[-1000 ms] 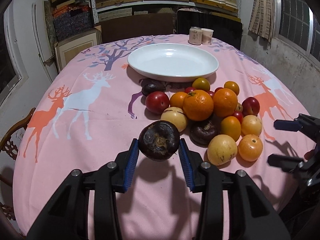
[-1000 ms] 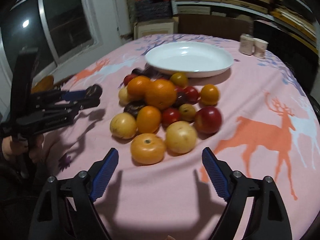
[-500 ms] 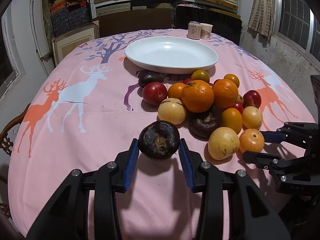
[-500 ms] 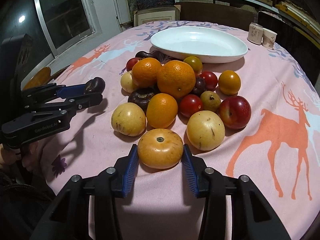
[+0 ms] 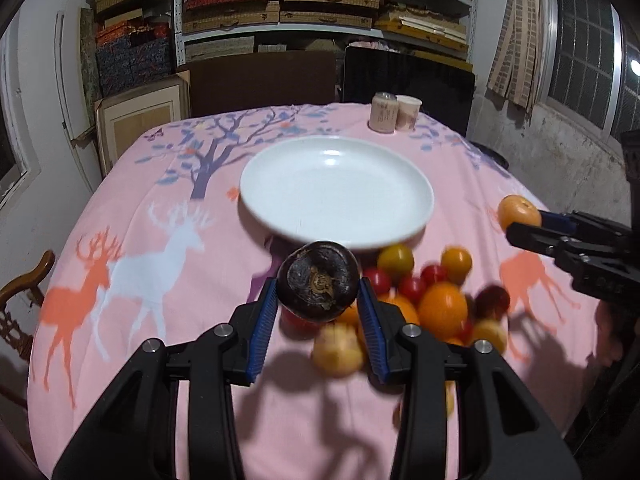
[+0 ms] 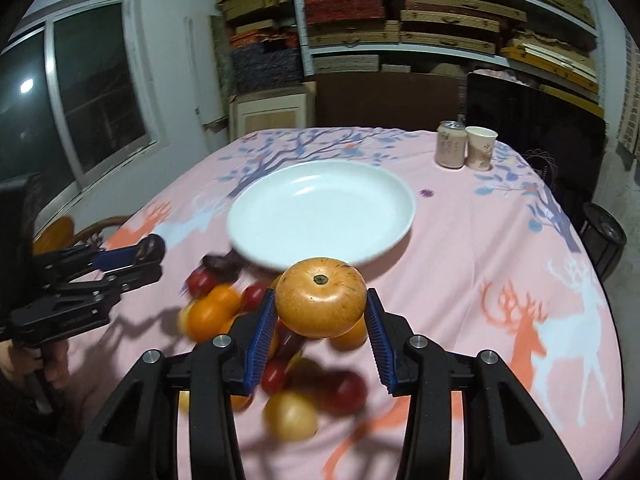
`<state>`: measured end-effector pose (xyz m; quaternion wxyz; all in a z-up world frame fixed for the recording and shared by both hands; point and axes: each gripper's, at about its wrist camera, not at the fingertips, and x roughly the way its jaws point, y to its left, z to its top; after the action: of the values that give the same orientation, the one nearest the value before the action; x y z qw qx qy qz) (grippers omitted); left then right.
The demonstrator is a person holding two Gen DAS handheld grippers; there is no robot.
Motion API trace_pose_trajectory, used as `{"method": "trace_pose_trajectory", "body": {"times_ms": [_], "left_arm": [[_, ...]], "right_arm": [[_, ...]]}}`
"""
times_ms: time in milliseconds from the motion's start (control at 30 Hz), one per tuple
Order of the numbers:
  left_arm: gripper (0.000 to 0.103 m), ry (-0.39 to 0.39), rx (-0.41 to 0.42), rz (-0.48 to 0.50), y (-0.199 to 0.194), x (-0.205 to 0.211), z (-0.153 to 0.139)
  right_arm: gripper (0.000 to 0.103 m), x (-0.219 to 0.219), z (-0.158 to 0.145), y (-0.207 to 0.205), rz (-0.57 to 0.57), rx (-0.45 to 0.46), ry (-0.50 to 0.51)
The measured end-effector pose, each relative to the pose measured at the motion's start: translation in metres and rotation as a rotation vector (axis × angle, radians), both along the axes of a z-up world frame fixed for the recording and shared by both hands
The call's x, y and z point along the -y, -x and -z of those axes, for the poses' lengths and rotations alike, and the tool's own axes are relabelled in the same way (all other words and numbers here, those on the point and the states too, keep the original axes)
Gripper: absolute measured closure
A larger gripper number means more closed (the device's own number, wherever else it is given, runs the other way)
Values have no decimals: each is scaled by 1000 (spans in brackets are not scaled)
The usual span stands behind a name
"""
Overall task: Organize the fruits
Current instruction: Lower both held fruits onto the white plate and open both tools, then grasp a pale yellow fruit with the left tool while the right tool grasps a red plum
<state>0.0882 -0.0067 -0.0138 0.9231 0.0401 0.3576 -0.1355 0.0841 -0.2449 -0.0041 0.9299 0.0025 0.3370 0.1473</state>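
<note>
My left gripper (image 5: 318, 300) is shut on a dark purple-brown fruit (image 5: 318, 278), held above the table just short of the white plate (image 5: 336, 188). My right gripper (image 6: 320, 312) is shut on an orange-yellow fruit (image 6: 320, 298) with its stem end up, also raised in front of the white plate (image 6: 320, 210). Beneath both lies the blurred pile of oranges, red and yellow fruits (image 5: 436, 304) on the pink cloth. Each gripper shows in the other's view: the right one (image 5: 528, 222) at the right edge, the left one (image 6: 148, 258) at the left.
A can (image 6: 451, 144) and a paper cup (image 6: 480, 148) stand at the table's far side. Shelves of boxes (image 5: 320, 0) fill the back wall. A wooden chair (image 5: 24, 284) sits at the left table edge, and a window (image 6: 92, 88) is beyond.
The right gripper closed on the orange-yellow fruit and lifted it off the table. Both grippers rose and moved toward the plate with their fruits.
</note>
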Motion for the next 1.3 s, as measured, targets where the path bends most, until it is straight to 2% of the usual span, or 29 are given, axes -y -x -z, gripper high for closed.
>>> {"method": "trace_pose_trajectory", "body": {"times_ms": [167, 367, 400, 433, 467, 500, 567, 767, 1000, 1167, 1300], "left_arm": [[63, -3, -59, -8, -63, 14, 9], [63, -19, -121, -8, -125, 27, 25], [63, -25, -136, -23, -136, 27, 29], [57, -25, -143, -38, -144, 26, 30], [46, -18, -143, -56, -149, 24, 29], [42, -11, -133, -69, -149, 21, 26], [27, -3, -86, -77, -139, 15, 18], [26, -33, -58, -43, -84, 8, 16], [26, -44, -100, -12, -15, -9, 39], [26, -57, -110, -29, 8, -18, 49], [26, -71, -109, -5, 18, -13, 55]], "right_arm": [[59, -5, 18, -62, 8, -43, 16], [58, -21, 31, -103, -16, -44, 38], [55, -23, 32, -111, -16, -40, 48], [35, -25, 32, -116, -8, -32, 63], [26, -26, 31, -116, 2, -13, 67], [23, -24, 28, -112, 3, 7, 55], [23, -22, 24, -102, -9, 19, 32], [23, 0, 19, -57, -2, 32, -47], [19, 30, 43, -9, 29, -30, -184], [19, 44, 62, 0, 57, -82, -237], [19, 50, 61, 4, 62, -70, -281]]}}
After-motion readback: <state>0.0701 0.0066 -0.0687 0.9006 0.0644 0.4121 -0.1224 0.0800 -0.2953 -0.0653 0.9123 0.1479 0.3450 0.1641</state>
